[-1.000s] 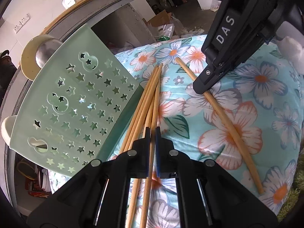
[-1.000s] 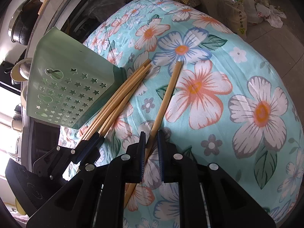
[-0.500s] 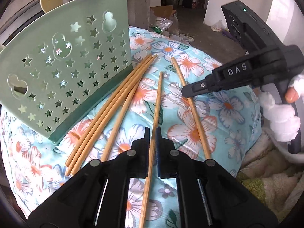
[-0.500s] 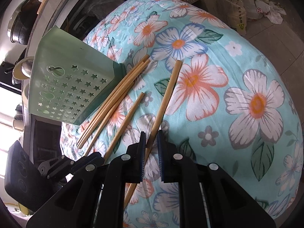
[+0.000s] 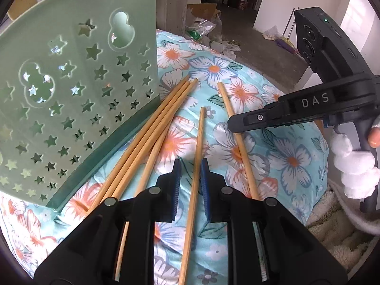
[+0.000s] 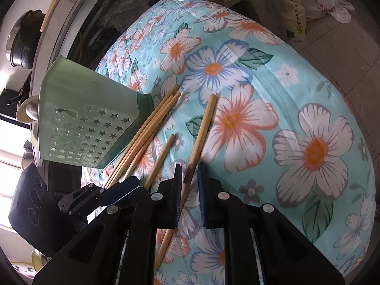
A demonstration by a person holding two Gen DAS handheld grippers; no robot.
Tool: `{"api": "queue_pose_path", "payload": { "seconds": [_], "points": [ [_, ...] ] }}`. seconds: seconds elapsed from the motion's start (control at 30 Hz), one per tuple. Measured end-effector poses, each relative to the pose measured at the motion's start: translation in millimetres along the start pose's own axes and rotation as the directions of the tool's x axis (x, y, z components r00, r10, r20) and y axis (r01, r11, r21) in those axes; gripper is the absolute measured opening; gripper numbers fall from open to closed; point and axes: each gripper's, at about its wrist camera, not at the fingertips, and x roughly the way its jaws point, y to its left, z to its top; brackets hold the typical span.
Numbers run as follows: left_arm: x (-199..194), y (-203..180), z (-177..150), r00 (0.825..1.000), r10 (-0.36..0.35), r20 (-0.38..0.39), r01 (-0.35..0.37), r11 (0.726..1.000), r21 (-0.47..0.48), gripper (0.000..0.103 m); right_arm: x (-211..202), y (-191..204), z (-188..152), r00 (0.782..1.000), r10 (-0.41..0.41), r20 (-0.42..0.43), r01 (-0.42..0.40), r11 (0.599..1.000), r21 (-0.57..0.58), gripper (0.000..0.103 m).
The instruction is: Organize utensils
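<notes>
Several wooden chopsticks lie on a floral cloth (image 5: 292, 159). A bundle of chopsticks (image 5: 152, 128) rests against a green star-holed holder (image 5: 71, 90) lying on its side. My left gripper (image 5: 190, 166) is slightly open, and a single chopstick (image 5: 198, 147) lies loose between its jaws. My right gripper (image 6: 189, 168) is also slightly open around another chopstick (image 6: 201, 130), which lies on the cloth. The right gripper also shows in the left wrist view (image 5: 239, 124), over that chopstick (image 5: 234, 121). The holder (image 6: 87, 123) and bundle (image 6: 147, 130) show in the right wrist view.
The cloth covers a rounded cushion (image 6: 308, 142). A counter with pots (image 6: 21, 42) stands behind the holder. Bags and clutter (image 6: 294, 7) lie on the floor beyond. A fluffy rug (image 5: 337, 232) lies at the right.
Both grippers have opened a little, letting go of their chopsticks. The left gripper has drawn back and risen, with its chopstick now apart from the bundle.
</notes>
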Motion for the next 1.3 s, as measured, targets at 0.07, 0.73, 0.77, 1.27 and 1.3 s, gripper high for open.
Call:
{"api": "queue_pose_path", "payload": {
  "seconds": [0.07, 0.73, 0.77, 1.27, 1.3],
  "points": [
    [8.6, 0.0, 3.9, 1.000, -0.005, -0.012, 0.005, 1.000, -0.006, 0.016, 4.1, -2.2, 4.9, 1.000, 0.008, 0.004, -0.008, 1.000, 0.017, 0.014],
    [-35.2, 1.5, 6.6, 0.988, 0.001, 0.155, 0.012, 0.996, -0.083, 0.005, -42.4, 18.6, 3.2, 0.981, 0.093, 0.171, -0.089, 0.996, -0.029, 0.007],
    [-44.0, 1.9, 5.6, 0.984, -0.003, 0.181, 0.019, 0.996, -0.089, 0.005, -48.4, 23.7, 1.6, 0.979, 0.089, 0.186, -0.080, 0.995, -0.053, 0.007],
    [-192.5, 49.5, -8.5, 0.848, 0.022, 0.530, 0.124, 0.964, -0.237, 0.005, -107.6, 73.5, -11.2, 0.937, 0.157, 0.311, -0.064, 0.955, -0.290, 0.006],
    [-203.6, 53.8, -7.4, 0.833, 0.039, 0.552, 0.120, 0.961, -0.248, 0.005, -110.5, 76.8, -10.8, 0.935, 0.170, 0.312, -0.070, 0.950, -0.306, 0.006]
  ]
}}
